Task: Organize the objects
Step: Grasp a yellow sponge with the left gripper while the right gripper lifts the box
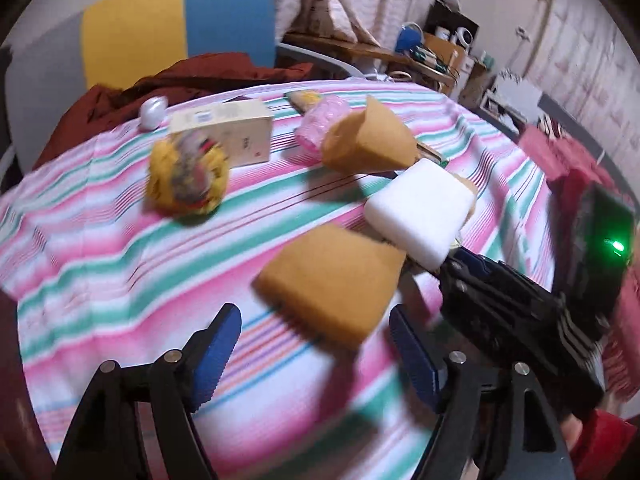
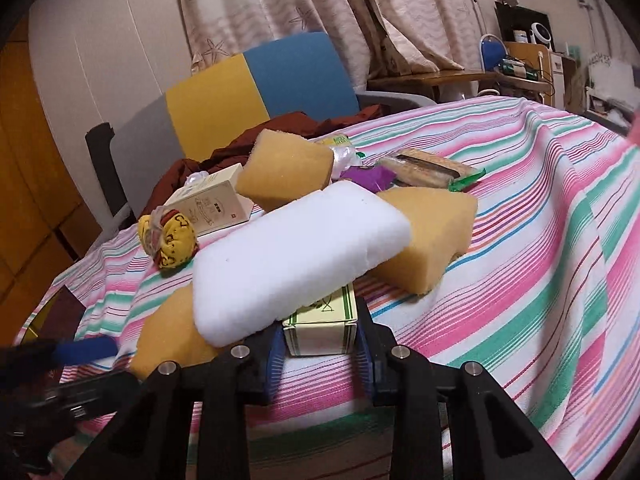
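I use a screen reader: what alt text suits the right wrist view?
The right gripper is shut on a small cream box under a white foam block, on a striped cloth with tan sponges behind.

A surface under a pink, green and white striped cloth [image 1: 120,248] carries three tan sponges [image 1: 332,280], a yellow patterned bundle [image 1: 186,178] and a cream carton [image 1: 232,128]. A pink wrapped roll [image 1: 320,120] lies near the carton, and a dark red cloth [image 1: 120,100] is heaped at the far edge.

Foam block [image 2: 296,260]: lay on the small carton [image 2: 322,322], between two sponges.
Near sponge [image 2: 168,336]: left of it.
Far sponge [image 2: 434,240]: right.
Tall box [image 2: 212,204]: behind.
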Demonstrator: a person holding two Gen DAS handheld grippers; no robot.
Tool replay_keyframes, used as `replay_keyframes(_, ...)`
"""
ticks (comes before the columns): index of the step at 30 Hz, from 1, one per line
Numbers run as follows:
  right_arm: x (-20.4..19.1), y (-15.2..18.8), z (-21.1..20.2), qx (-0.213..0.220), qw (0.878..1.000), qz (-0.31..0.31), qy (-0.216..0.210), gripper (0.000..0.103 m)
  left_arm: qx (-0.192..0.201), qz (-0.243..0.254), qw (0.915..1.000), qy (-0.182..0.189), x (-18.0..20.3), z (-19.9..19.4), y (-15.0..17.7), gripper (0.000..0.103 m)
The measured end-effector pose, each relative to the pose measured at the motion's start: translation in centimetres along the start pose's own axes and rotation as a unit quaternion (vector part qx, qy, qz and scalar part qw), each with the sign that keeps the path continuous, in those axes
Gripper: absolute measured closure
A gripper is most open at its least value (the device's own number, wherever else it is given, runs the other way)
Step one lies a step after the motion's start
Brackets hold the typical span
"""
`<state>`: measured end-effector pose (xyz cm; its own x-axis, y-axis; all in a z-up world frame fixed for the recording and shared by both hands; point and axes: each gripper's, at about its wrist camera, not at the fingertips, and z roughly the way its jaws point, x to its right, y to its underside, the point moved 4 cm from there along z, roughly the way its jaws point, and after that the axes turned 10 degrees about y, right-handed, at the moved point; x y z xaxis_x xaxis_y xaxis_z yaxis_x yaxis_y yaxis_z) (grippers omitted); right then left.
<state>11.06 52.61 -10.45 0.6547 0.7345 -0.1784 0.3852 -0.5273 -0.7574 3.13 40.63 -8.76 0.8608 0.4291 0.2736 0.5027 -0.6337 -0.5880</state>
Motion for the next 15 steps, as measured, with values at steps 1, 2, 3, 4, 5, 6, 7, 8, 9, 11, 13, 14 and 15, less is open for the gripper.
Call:
replay_keyframes(1, 0.0, -0.1, 0.0, 0.001, 1.000, -0.002, 0.001, 0.071, 0.002, 0.003, 1.0000, 0.002, 0.1, 0.4, -0.3, 0.025)
replay_keyframes(2, -0.1, 0.0, 0.0, 0.002, 1.000, -0.004, 0.003, 0.071, 0.007, 0.003, 1.0000, 0.003, 0.1, 0.7, -0.6, 0.025)
replay_keyframes(3, -0.2, 0.0, 0.0, 0.004, 1.000, -0.006, 0.005, 0.071, 0.011, 0.007, 0.9999, 0.005, 0.1, 0.9, -0.7, 0.025)
replay_keyframes(4, -0.2, 0.0, 0.1, 0.004, 1.000, -0.007, 0.005, 0.071, 0.013, 0.017, 0.9997, 0.007, 0.1, 1.2, -0.8, 0.025)
replay_keyframes(5, -0.1, 0.0, 0.0, 0.005, 1.000, -0.007, 0.005, 0.071, 0.011, 0.027, 0.9996, 0.005, -0.1, 1.5, -0.7, 0.025)
replay_keyframes(6, -0.1, 0.0, 0.0, 0.005, 1.000, -0.006, 0.004, 0.071, 0.016, 0.030, 0.9993, 0.015, -0.3, 1.6, -0.7, 0.024)
replay_keyframes(7, -0.1, 0.1, 0.1, 0.004, 1.000, -0.005, 0.004, 0.071, 0.018, 0.031, 0.9991, 0.022, -0.5, 1.7, -0.7, 0.024)
replay_keyframes(8, 0.0, 0.1, 0.1, 0.005, 1.000, -0.004, 0.003, 0.071, 0.019, 0.033, 0.9989, 0.027, -0.6, 1.8, -0.6, 0.025)
replay_keyframes(9, 0.0, 0.2, 0.1, 0.006, 1.000, -0.005, 0.004, 0.071, 0.021, 0.034, 0.9987, 0.031, -0.7, 1.8, -0.5, 0.025)
replay_keyframes(11, -0.1, 0.2, 0.1, 0.006, 1.000, -0.006, 0.006, 0.071, 0.033, 0.043, 0.9979, 0.035, -0.6, 1.6, 0.0, 0.030)
replay_keyframes(13, -0.1, 0.2, 0.1, 0.007, 1.000, -0.006, 0.006, 0.071, 0.044, 0.055, 0.9969, 0.033, -0.4, 1.3, 0.4, 0.033)
replay_keyframes(14, -0.1, 0.2, 0.1, 0.007, 1.000, -0.006, 0.006, 0.071, 0.047, 0.053, 0.9968, 0.036, -0.4, 1.2, 0.5, 0.035)
replay_keyframes(15, -0.1, 0.2, 0.1, 0.007, 1.000, -0.006, 0.006, 0.071, 0.050, 0.049, 0.9968, 0.038, -0.4, 1.0, 0.5, 0.035)
